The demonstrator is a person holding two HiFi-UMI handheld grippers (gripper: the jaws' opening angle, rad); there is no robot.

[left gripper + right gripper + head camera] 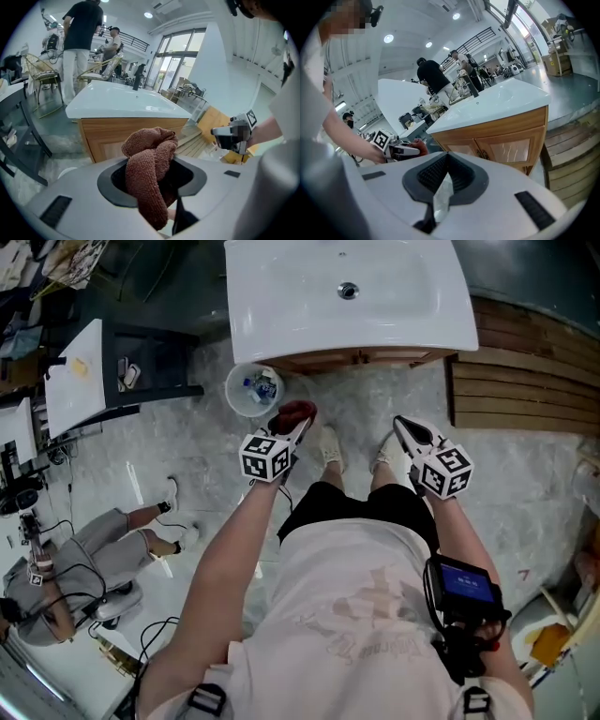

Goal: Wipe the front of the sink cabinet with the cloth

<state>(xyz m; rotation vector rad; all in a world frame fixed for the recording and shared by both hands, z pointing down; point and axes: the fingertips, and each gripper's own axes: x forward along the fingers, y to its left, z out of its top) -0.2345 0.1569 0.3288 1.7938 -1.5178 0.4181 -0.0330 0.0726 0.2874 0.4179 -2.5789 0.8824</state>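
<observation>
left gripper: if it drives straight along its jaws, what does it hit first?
The left gripper would likely meet the wooden cabinet front under the sink. The cloth clamped in its jaws sticks out ahead, so it touches first. Gap is hard to judge.
</observation>
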